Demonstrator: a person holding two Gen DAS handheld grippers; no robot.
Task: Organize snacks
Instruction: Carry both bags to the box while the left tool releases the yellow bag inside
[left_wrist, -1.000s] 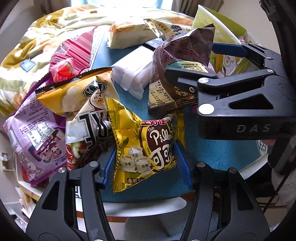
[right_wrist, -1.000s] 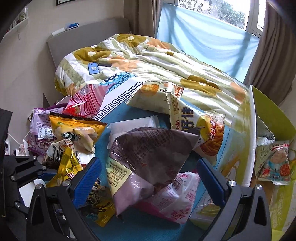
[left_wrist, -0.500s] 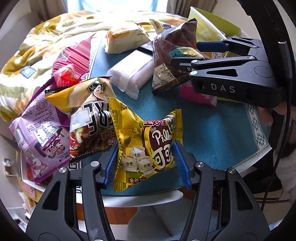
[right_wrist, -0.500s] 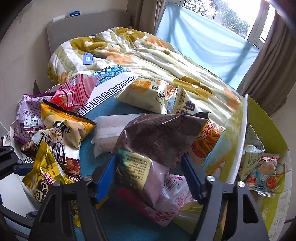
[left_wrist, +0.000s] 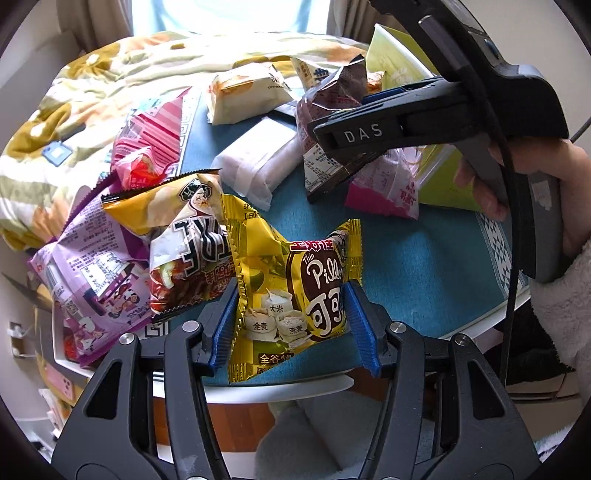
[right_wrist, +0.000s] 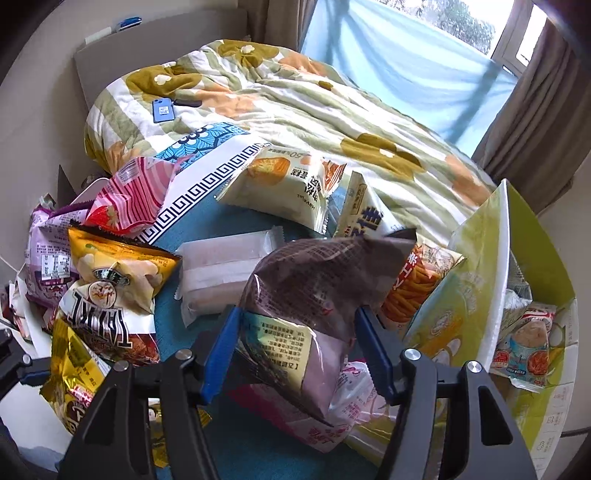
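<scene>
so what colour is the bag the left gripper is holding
Shiny gold-yellow bag with a dark brown label panel, clearest in the left wrist view.

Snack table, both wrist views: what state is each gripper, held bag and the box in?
left gripper: shut on yellow Pillows bag.
yellow Pillows bag: gripped, upright.
right gripper: shut on dark brown bag.
dark brown bag: gripped, lifted.
green box: open, holding snacks.

Gold-yellow snack bag (left_wrist: 291, 291) with brown label; dark brown packet (right_wrist: 325, 280); blue tablecloth (left_wrist: 417, 266); floral green-orange quilt (right_wrist: 295, 99)
</scene>
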